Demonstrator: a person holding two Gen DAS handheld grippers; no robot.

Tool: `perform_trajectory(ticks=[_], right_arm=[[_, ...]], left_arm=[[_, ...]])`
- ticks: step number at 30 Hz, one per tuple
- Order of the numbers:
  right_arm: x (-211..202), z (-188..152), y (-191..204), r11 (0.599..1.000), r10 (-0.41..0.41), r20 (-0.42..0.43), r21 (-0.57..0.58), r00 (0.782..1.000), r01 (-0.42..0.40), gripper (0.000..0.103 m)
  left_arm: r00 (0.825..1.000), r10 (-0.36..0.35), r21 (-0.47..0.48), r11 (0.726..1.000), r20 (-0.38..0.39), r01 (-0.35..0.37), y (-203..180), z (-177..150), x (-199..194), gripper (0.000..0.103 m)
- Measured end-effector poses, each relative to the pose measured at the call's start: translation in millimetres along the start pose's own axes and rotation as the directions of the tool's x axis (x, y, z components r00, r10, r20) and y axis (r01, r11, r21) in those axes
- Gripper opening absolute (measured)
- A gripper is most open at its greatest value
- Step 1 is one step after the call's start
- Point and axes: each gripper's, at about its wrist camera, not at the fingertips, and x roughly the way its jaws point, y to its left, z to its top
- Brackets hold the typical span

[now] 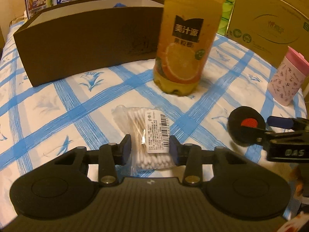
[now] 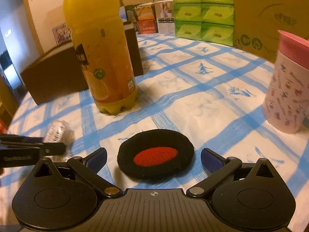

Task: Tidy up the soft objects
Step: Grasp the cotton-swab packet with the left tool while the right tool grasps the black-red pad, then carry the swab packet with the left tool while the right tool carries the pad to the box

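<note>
A clear bag of cotton swabs (image 1: 146, 135) with a white label lies on the blue-checked cloth. My left gripper (image 1: 150, 148) has its blue pads against both sides of the bag, shut on it. A round black foam pad with a red centre (image 2: 155, 154) lies flat on the cloth; it also shows in the left wrist view (image 1: 246, 125). My right gripper (image 2: 153, 159) is open, its fingers spread on either side of the foam pad, not touching it. The swab bag (image 2: 57, 131) shows blurred at the left of the right wrist view.
A tall orange juice bottle (image 1: 181, 44) stands behind the swabs. A dark brown open box (image 1: 85, 44) sits at the back left. A pink-lidded cup (image 2: 287, 85) stands at the right. Green tissue packs (image 2: 202, 11) and a cardboard carton (image 1: 270, 15) line the back.
</note>
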Motion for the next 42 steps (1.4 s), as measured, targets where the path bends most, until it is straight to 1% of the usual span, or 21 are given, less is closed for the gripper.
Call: perform_trajectory(ticks=[4,8,12,18,27,32,38,42], right_arm=[[14,-2,5,0.998,-0.043,-0.027,-0.040,0.999,0.042,0.102],[17,-4,9,0.995,-0.068,-0.020,-0.080,0.998,0.066,0.101],[18,-4,13,0.992,-0.075,-0.007,-0.102,0.997,0.074,0.088],[18,-3,18,0.989,-0.082,0.001,-0.120,0.997,0.081,0.081],[16,-3,20,0.986,-0.073,0.005,-0.147,0.997,0.073,0.079],[11,-4,24,0.986,-0.052,-0.003,-0.160,0.999,0.051,0.078],[-1,-5,36,0.985,-0.021,0.009,-0.170,1.000,0.022,0.077],[-11,-5,47,0.984,0.005,0.016,-0.181,1.000,-0.002,0.077]], left_arm=[[1.000,-0.010,-0.013,1.000,-0.002,0.010,4,0,2,0.038],[1.000,-0.011,-0.006,1.000,0.004,0.011,4,-1,2,0.039],[1.000,-0.012,-0.006,1.000,0.005,0.012,4,-1,2,0.039],[1.000,-0.008,0.007,1.000,0.006,0.008,2,-2,2,0.039],[1.000,0.002,0.041,0.999,0.004,-0.003,-1,-1,3,0.039],[1.000,-0.002,0.041,0.999,0.003,0.002,0,-1,2,0.038],[1.000,-0.008,0.057,0.998,-0.002,0.008,0,-4,-4,0.038],[1.000,-0.010,0.052,0.999,-0.005,0.011,4,-10,-12,0.038]])
